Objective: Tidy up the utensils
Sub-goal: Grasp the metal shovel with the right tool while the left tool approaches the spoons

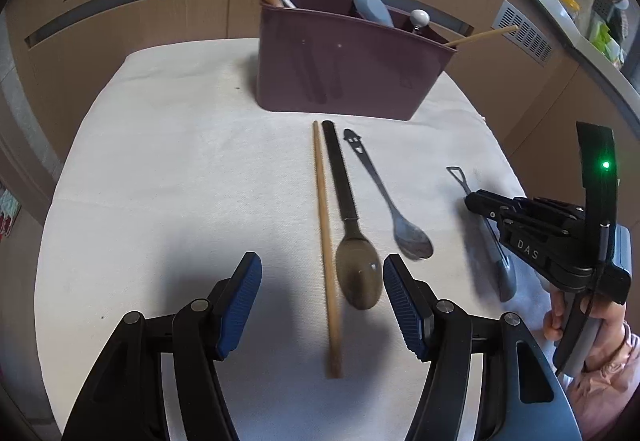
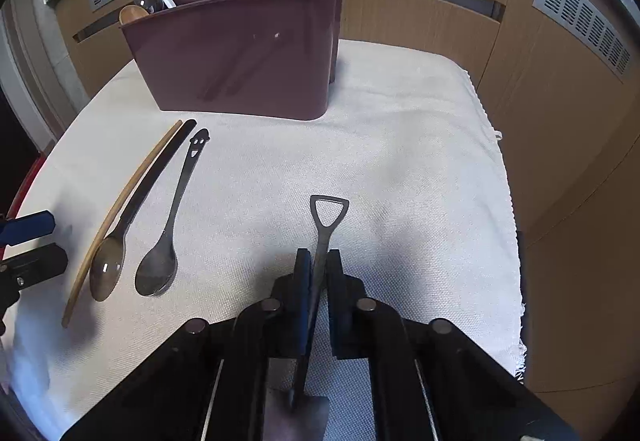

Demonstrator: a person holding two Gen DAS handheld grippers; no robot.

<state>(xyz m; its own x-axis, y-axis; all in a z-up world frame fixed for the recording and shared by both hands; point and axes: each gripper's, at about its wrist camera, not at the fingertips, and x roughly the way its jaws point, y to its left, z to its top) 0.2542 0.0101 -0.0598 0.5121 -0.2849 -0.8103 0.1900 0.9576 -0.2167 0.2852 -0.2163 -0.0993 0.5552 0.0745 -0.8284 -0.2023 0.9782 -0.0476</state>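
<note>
Your right gripper [image 2: 318,265] is clenched on the shaft of the shovel spoon [image 2: 326,225], which lies flat on the cloth [image 2: 400,161] in front of the caddy [image 2: 240,53], toward its right end. So the step in hand is the pick-up of this piece, with the grasp made and the lift not yet begun. Next, raise it straight off the cloth, carry it over the caddy's rim and tip it upright into a free compartment. Your left gripper [image 1: 322,297] hangs released, its jaws either side of the chopstick [image 1: 326,241] and the dark spoon [image 1: 352,241], touching neither as far as I can judge. The steel spoon [image 1: 394,205] lies just right of those two, also before the caddy
</note>
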